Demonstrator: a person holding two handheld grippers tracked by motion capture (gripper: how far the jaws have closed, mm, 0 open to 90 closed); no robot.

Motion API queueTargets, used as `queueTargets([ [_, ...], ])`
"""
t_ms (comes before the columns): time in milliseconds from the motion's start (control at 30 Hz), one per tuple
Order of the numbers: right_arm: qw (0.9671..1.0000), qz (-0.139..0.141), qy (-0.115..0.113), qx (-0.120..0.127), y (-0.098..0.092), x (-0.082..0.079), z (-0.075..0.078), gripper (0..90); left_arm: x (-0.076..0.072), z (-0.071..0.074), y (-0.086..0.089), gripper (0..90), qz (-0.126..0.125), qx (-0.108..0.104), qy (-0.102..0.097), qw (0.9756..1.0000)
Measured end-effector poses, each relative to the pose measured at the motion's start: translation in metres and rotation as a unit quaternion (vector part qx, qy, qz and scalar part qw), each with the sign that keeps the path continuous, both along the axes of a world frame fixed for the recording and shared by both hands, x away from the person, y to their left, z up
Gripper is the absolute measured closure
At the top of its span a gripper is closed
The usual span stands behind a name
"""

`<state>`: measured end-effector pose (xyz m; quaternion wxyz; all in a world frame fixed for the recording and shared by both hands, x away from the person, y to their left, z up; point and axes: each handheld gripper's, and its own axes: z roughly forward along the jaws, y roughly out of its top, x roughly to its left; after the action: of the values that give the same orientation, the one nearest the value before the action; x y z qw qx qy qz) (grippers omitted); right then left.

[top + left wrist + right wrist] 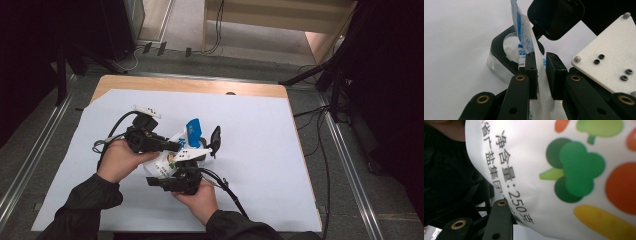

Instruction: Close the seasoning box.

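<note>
From above, I have both hands near the middle of the table's white sheet (260, 165), a little toward its near edge. My left gripper (167, 146) points across toward the right and meets the upper part of a white pouch (172, 160) with a blue top; my right gripper (172, 184) sits just below the pouch, at its lower end. Just beside the pouch's top, toward the far edge, stands a small container whose black lid (215, 140) is swung up.

Along my left gripper (541, 75), the two black jaws are nearly together and pinch the thin white pouch (526, 42) between their pads. The pouch's blue-printed top rises over a clear jar (499, 65) with a black collar, its hinged black lid (556, 18) open above it.

Along my right gripper, the pouch (564, 182) sits right against the lens, printed with vegetables and black lettering. One black jaw presses against its underside; I cannot tell how wide this gripper stands.
</note>
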<state>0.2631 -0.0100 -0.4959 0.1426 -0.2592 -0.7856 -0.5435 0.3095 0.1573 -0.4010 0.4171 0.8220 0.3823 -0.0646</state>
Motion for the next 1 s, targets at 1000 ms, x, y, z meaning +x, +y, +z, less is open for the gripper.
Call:
queueTargets([
  [1000,0.9999,0.0,0.006,0.008,0.0006,-0.0001,0.0025,64.0,-0.0006,0.0025,-0.0011,75.9,0.0,-0.004,-0.005,1.0],
])
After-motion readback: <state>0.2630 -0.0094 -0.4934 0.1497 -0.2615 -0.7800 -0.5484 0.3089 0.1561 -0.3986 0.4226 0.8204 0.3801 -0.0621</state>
